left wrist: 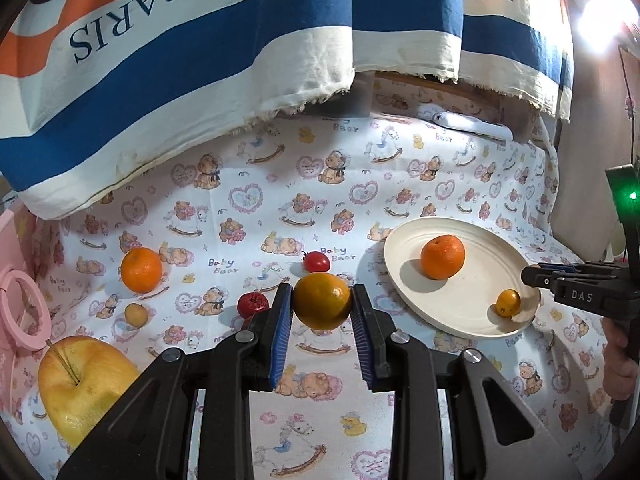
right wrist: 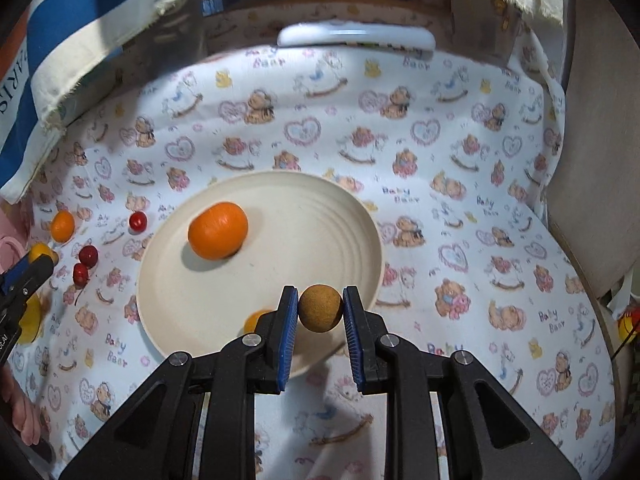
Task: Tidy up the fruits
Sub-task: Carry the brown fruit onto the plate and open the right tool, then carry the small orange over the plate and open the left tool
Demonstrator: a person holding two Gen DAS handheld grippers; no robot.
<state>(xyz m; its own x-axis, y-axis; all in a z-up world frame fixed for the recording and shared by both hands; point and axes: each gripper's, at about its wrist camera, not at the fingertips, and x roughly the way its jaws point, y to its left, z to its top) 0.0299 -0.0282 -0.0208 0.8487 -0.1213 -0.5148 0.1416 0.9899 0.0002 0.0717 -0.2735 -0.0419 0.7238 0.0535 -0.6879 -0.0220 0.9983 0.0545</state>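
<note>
Blue-padded left gripper (left wrist: 322, 307) clamps a greenish-orange tangerine (left wrist: 322, 301); right gripper (right wrist: 320, 309) pinches a small brown fruit (right wrist: 320, 308) above the cream plate's (right wrist: 352, 216) near rim.

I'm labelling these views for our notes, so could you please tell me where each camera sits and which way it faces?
Left wrist: sits on the left hand-held gripper, looking forward and down over the tablecloth; its fingers clamp an orange; the right hand-held gripper enters from the right edge.
Right wrist: sits on the right hand-held gripper, looking down at the plate; its fingers clamp a small brown ball-shaped fruit; a hand shows at lower left.
Shared: both show the plate, the orange on it and the tablecloth.
</note>
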